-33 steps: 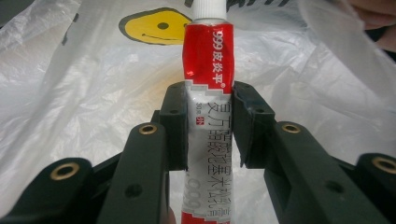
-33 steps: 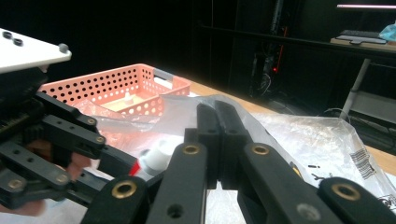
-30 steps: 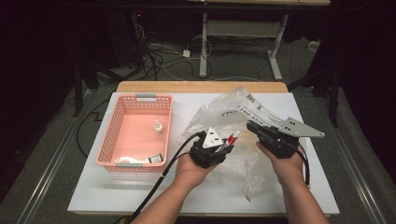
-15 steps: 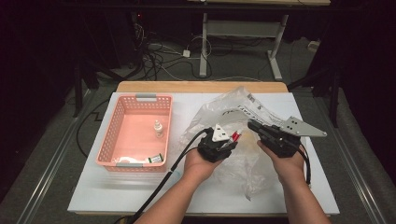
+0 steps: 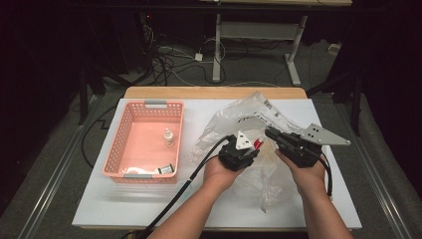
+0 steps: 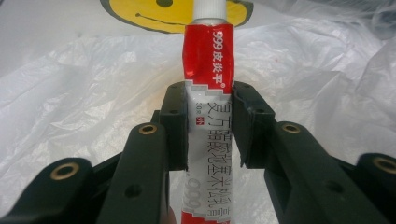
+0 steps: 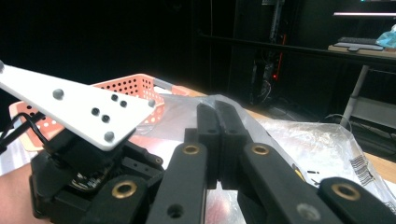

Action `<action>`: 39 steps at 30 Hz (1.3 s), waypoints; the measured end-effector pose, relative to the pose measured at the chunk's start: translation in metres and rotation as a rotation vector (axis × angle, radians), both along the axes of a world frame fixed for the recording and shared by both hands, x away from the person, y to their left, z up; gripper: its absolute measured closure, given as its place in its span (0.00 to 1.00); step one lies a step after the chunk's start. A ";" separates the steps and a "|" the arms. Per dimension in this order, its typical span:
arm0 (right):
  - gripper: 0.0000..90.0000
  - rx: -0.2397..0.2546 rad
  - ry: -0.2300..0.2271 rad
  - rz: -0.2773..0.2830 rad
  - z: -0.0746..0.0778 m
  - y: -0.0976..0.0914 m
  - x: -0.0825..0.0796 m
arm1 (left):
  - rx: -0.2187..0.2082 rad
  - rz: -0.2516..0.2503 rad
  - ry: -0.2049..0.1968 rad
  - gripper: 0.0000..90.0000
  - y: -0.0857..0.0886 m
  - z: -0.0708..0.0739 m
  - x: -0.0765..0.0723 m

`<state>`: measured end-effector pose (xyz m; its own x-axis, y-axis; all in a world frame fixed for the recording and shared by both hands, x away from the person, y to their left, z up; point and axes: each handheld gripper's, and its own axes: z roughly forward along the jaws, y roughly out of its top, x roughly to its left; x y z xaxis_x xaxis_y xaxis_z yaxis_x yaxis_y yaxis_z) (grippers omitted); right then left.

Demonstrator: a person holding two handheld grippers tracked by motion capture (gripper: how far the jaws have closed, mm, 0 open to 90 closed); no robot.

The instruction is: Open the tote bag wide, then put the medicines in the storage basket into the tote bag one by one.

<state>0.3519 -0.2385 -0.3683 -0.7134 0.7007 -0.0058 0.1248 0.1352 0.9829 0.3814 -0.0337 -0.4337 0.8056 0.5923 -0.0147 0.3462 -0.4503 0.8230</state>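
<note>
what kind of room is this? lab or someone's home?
Most likely a lab or a data-collection workspace, not a home. A white table stands in a dark room, loose cables run over the floor behind it, and a metal-framed desk stands farther back. The person's hands hold the camera-fitted left gripper and right gripper.

A white desk [image 5: 149,209] with a wooden far edge is set on a grey floor [image 5: 45,174]. Behind the desk, black cables [image 5: 169,55] are seen lying on the floor, and a white-legged table frame [image 5: 293,55] is placed further back. The room beyond the desk is kept dark.
</note>
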 end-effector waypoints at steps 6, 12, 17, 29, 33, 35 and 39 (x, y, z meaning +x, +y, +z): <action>1.00 0.007 -0.003 -0.004 0.001 -0.001 0.000 | 0.023 -0.003 0.011 0.75 -0.003 -0.006 0.001; 1.00 0.012 0.001 -0.007 0.001 -0.002 0.002 | 0.026 0.011 0.013 0.75 -0.003 -0.008 0.007; 1.00 0.003 0.004 -0.006 0.000 0.000 0.005 | 0.029 0.018 0.023 0.74 -0.006 -0.017 0.015; 1.00 0.010 0.008 -0.008 -0.001 -0.004 0.005 | 0.002 0.016 0.044 0.67 -0.017 -0.019 0.019; 1.00 0.007 0.008 -0.007 -0.001 -0.004 0.005 | -0.013 0.000 0.039 0.60 -0.013 -0.012 0.011; 1.00 0.007 0.008 -0.006 -0.001 -0.003 0.004 | -0.042 -0.004 0.051 0.54 -0.008 -0.010 0.005; 1.00 -0.002 0.007 -0.002 -0.002 -0.002 0.004 | -0.071 -0.036 0.054 0.48 0.002 -0.008 -0.011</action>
<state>0.3556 -0.2404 -0.3707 -0.7122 0.7020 -0.0024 0.1322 0.1374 0.9817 0.3700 -0.0317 -0.4420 0.8229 0.5593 -0.0996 0.3759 -0.4047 0.8336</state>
